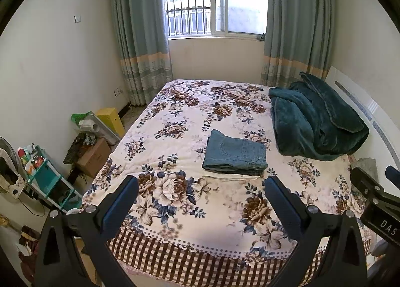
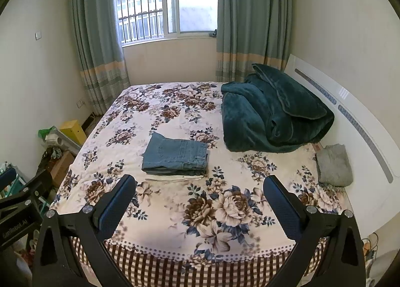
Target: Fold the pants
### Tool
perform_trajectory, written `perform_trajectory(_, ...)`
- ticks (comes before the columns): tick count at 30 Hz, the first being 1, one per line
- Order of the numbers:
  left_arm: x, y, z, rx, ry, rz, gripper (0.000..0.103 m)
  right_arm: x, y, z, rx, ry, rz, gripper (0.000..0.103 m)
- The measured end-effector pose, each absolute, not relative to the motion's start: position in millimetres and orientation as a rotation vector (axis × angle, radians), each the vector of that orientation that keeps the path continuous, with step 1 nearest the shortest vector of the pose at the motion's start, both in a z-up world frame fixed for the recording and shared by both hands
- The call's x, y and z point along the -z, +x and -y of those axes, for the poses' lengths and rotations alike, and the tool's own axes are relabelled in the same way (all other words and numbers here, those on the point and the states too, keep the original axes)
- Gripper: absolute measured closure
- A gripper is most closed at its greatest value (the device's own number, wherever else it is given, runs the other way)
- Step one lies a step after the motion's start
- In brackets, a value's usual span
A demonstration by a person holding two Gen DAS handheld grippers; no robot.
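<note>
My left gripper (image 1: pixel 201 183) is wide open, with nothing between its two dark blue pads (image 1: pixel 123 199). My right gripper (image 2: pixel 200 182) is wide open too, and it holds nothing. Both hang in the air over the near edge of the bed (image 1: pixel 175 214), well apart from the pants. In the left view I can see a bit of the right gripper poking in at the right side.

The pants (image 1: pixel 235 154) are blue jeans. They lie folded in a neat square near the middle of the bed, flat on the flowery bed cover. A thin white thing (image 1: pixel 230 177) peeks out from under their near edge, and I cannot tell what it is.

A big dark green blanket (image 1: pixel 315 121) sits in a heap on the right side of the bed, near the white headboard (image 2: pixel 350 116). It is close to the pants but does not touch them. A small gray cloth (image 2: pixel 333 165) lies by the headboard, near the blanket.
</note>
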State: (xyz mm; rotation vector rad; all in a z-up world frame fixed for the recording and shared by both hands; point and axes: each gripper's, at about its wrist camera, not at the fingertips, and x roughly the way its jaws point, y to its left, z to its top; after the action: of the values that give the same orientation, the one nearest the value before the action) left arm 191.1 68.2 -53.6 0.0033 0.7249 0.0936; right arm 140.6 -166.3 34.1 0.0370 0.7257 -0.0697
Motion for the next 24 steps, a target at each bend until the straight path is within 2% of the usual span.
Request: perform_trajectory(24, 44, 201, -66, -0.083, -0.002, -0.724, 0.000, -31, 139, 158, 0.053, 0.049, -0.735, 0.000)
